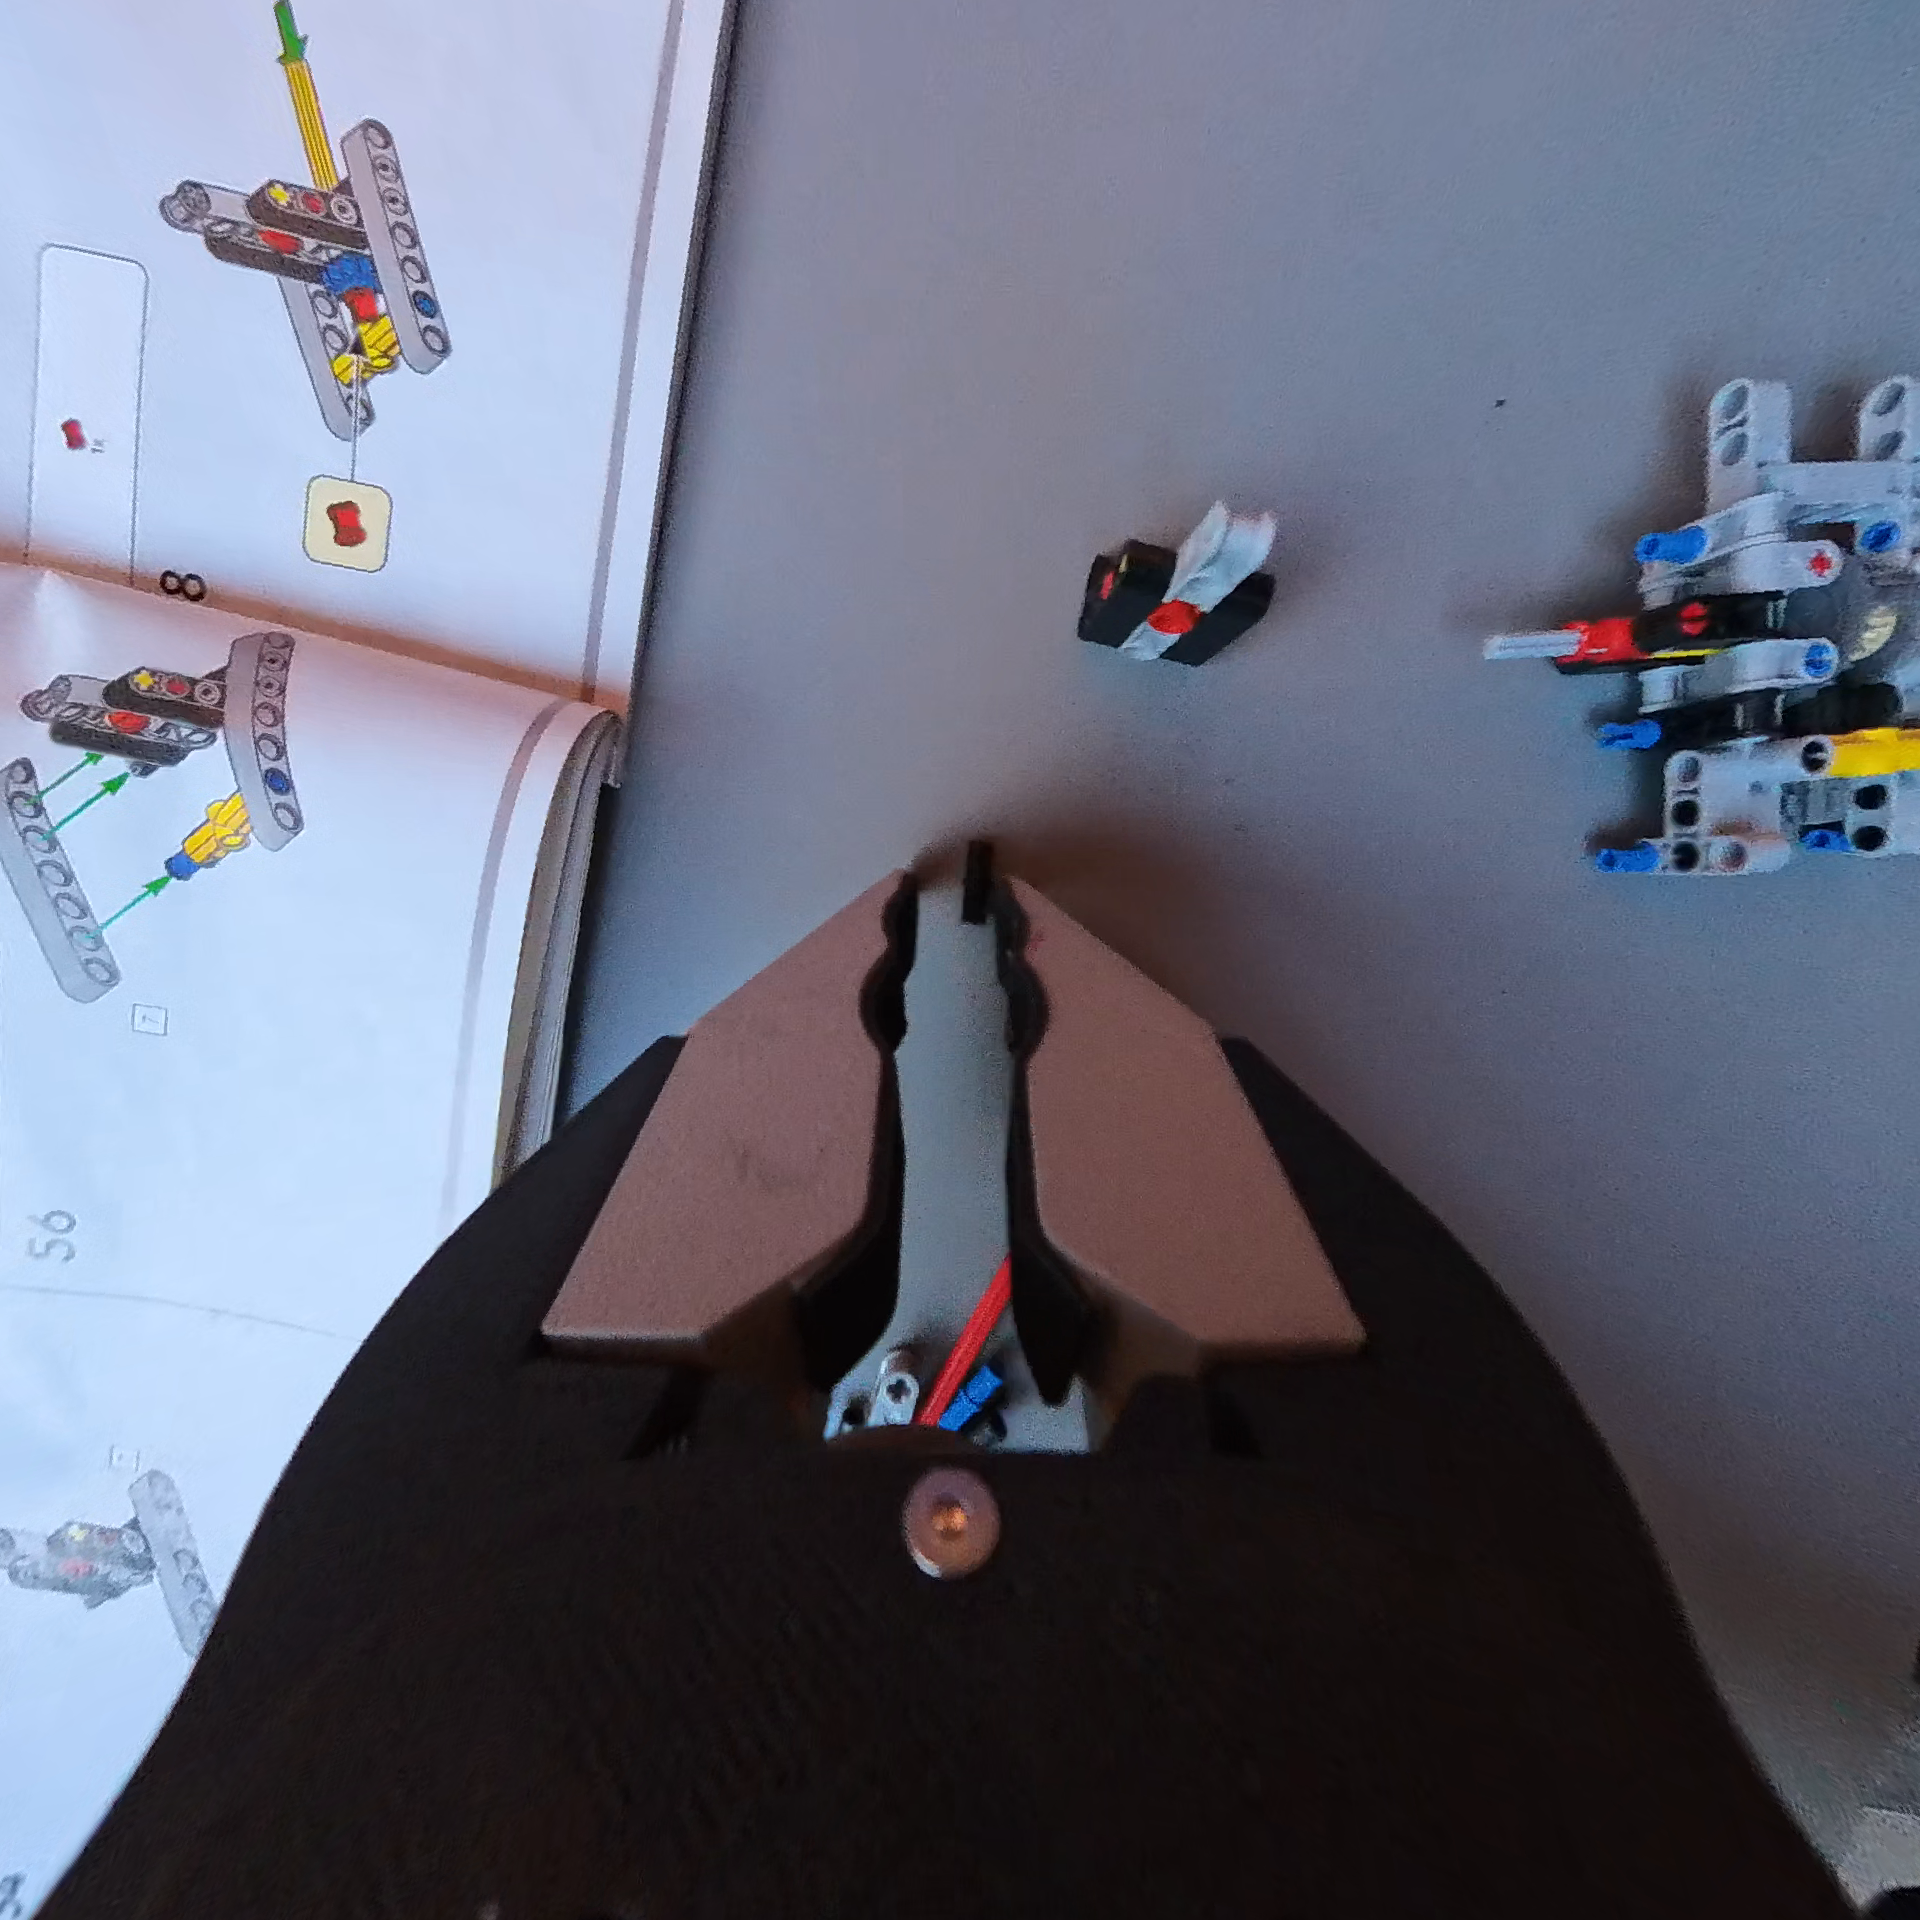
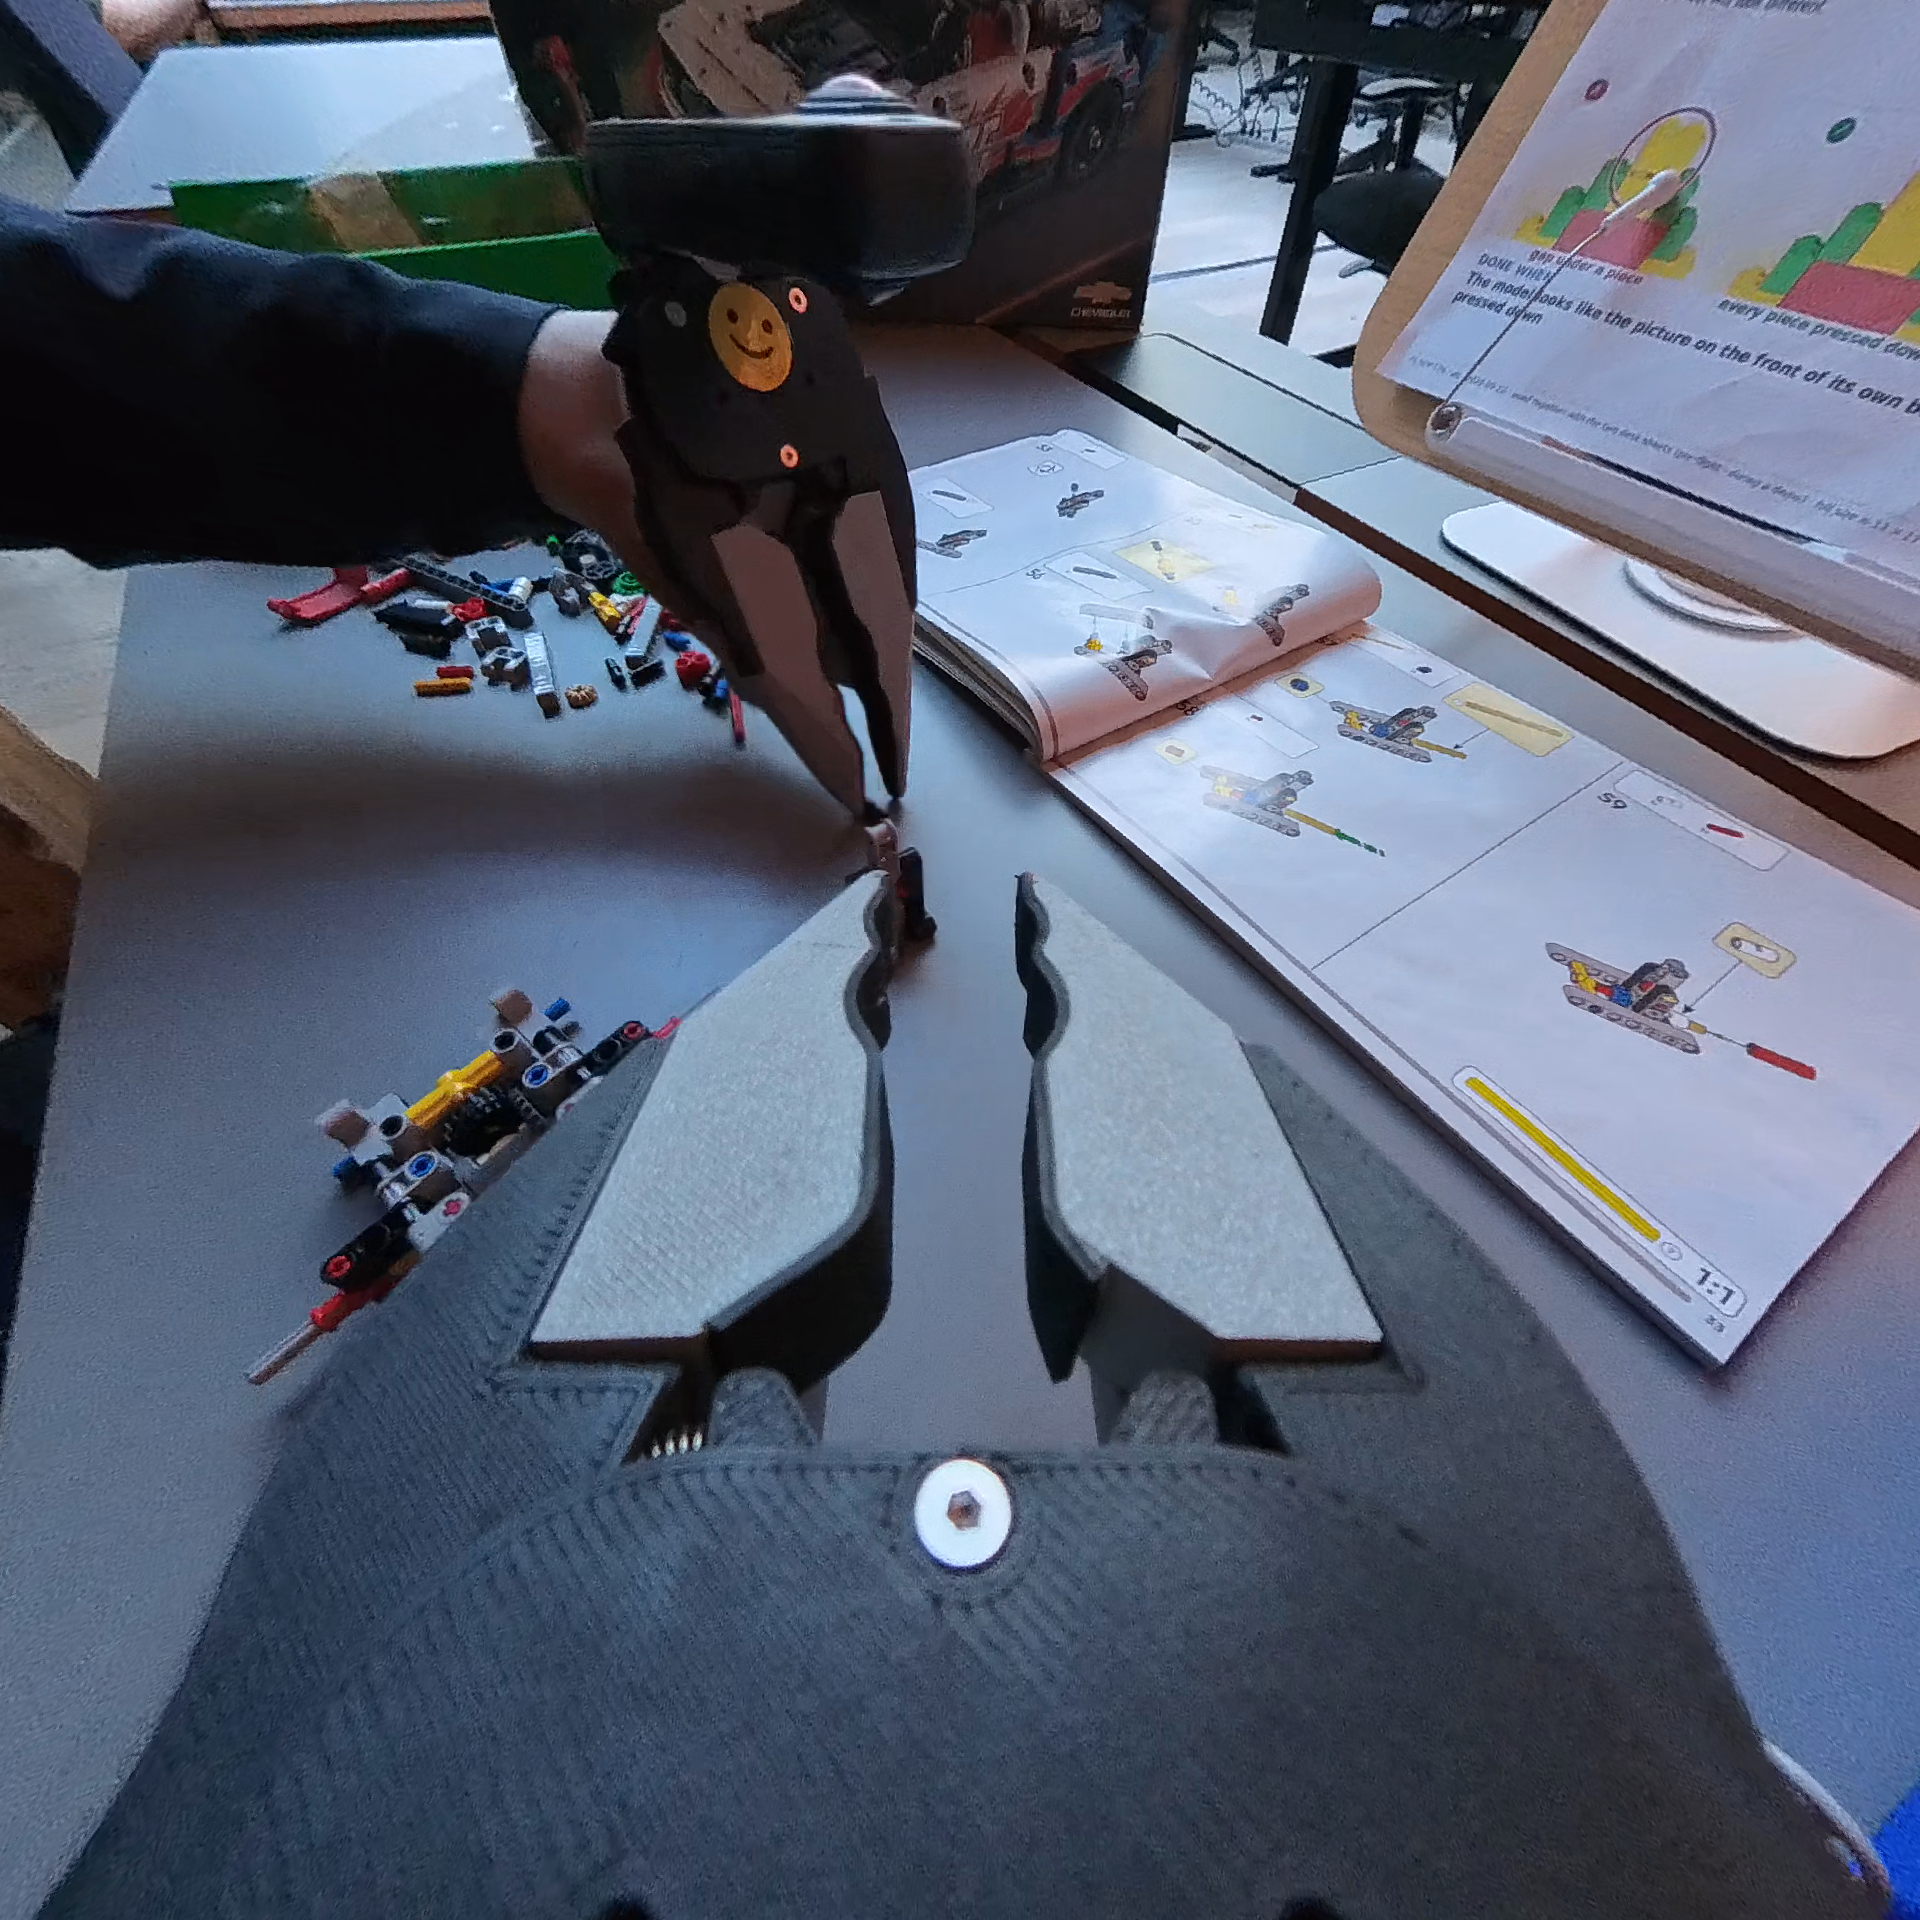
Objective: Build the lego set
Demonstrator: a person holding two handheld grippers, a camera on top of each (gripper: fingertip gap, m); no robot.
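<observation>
Booklet [image 2: 1455,831] beside loose bricks [image 2: 540,634]

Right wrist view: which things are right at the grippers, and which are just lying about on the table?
At the grippers:
- small black piece at the left gripper tips
- black-and-red assembly beside the open right gripper

Lying apart:
- loose parts pile
- larger model
- open booklet

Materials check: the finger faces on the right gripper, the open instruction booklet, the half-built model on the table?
Right gripper finger faces: pale grey, fine grainy weave, probably grip tape or textured sheet; the body's ridged layer lines suggest 3D-printed plastic.
Instruction booklet: printed paper, slight sheen, pages curling at the spine.
Half-built model: glossy moulded plastic, with holed beams and coloured pins.
</observation>
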